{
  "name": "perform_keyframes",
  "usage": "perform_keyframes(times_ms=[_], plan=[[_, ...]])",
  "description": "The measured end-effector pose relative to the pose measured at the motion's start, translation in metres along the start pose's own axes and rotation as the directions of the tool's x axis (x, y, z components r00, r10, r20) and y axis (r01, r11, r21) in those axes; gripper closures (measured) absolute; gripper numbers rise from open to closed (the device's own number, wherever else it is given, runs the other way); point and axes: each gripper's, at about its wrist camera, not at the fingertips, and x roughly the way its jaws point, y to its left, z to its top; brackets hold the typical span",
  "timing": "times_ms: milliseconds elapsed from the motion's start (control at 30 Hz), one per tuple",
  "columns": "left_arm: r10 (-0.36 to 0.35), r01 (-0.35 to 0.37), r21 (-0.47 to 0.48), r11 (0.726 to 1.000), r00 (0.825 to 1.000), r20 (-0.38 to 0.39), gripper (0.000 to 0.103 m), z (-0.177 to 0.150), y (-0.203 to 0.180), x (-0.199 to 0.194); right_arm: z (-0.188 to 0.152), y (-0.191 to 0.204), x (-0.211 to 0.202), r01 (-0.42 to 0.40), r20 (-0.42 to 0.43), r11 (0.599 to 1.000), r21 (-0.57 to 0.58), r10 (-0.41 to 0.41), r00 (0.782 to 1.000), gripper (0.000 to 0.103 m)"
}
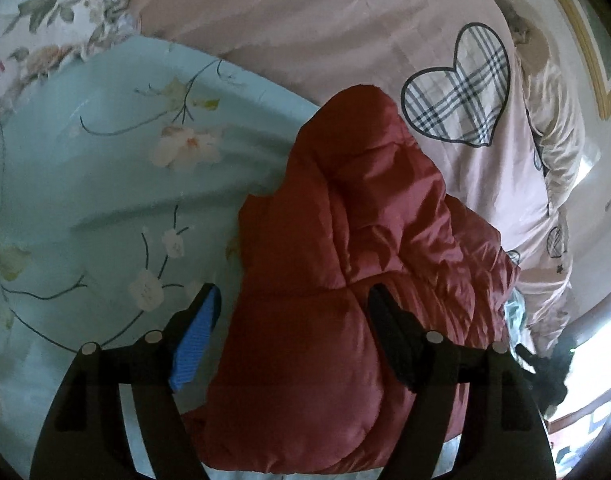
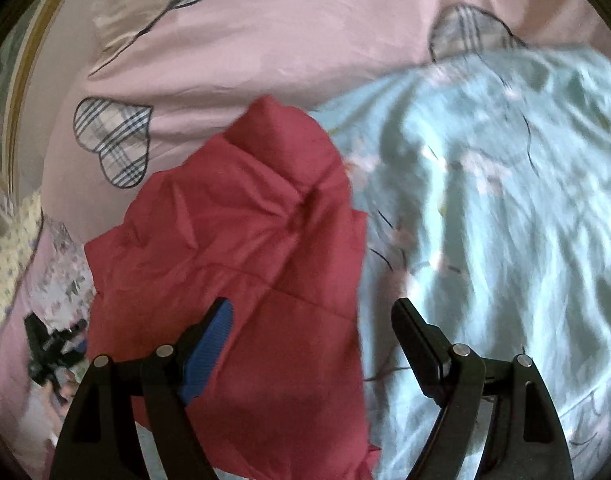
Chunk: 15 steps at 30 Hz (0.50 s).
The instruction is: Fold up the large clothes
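Two grippers, left [image 1: 293, 304] and right [image 2: 311, 318], you held released above red jacket [image 1: 345, 240] on blue sheet [image 1: 105, 184].

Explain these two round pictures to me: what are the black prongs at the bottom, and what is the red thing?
No robot here: a person carries a two-finger tool in each hand, each with a wide-angle camera looking out along its fingers. One picture comes from the left hand-held gripper, the other from the right hand-held gripper; the black prongs are their fingers. Both are open and hold nothing. The red thing is a puffy quilted jacket, bunched up on a bed. It lies on a pale blue flowered sheet beside a pink cover with checked hearts. In the left view, the jacket sits between the fingers, though contact is unclear.
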Motion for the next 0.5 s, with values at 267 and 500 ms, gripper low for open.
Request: perform_keyframes(times_ms=[267,500], plan=[[-0.016,0.015,-0.015,1.000,0.999,-0.046,0.019,0.001,0.000,0.018,0.000,-0.018,0.032,-0.073,-0.057,0.993,0.097,0.079,0.995,0.012],[-0.055,0.054,-0.012,0.998,0.993,-0.107,0.011,0.006,-0.007,0.044,0.007,-0.027,0.055,-0.131,-0.066,0.982,0.138,0.141,0.988,0.003]])
